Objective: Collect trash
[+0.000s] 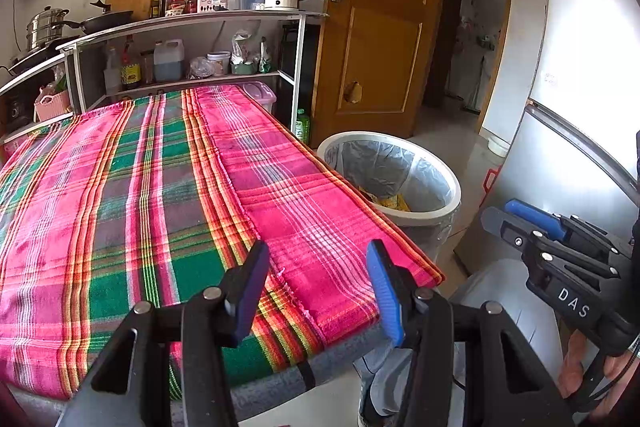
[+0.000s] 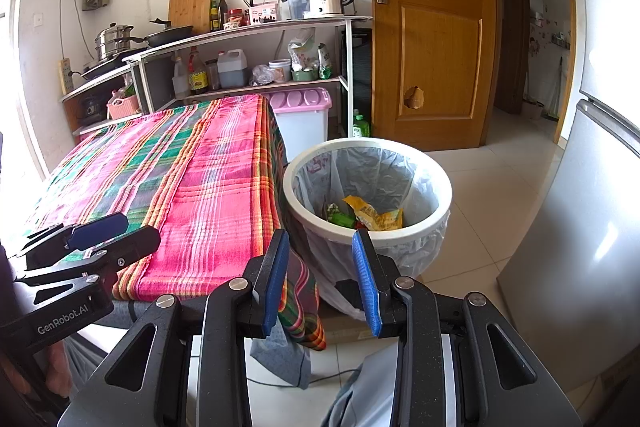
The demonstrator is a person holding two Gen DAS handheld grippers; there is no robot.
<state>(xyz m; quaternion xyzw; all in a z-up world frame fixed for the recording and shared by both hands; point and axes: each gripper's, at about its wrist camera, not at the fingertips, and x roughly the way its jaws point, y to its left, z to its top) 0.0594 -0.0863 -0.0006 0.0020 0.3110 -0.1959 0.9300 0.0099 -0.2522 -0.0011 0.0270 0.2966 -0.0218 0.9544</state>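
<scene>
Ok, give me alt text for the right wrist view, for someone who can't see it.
The right claw hangs open and empty above the near corner of a table under a pink and green plaid cloth, facing a white lined trash bin on the floor that holds yellow and green wrappers. The left claw reaches in from the left edge; kitchen shelves and a wooden door stand behind.

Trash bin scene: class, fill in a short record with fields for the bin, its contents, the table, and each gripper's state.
bin: white round trash bin lined with a clear plastic bag, standing on the floor beside the table
contents: yellow snack wrapper and green wrappers at the bottom
table: covered with a pink and green plaid cloth; no trash visible on it
left gripper: open, holding nothing, over the table's near edge
right gripper: open, holding nothing, near the bin
</scene>
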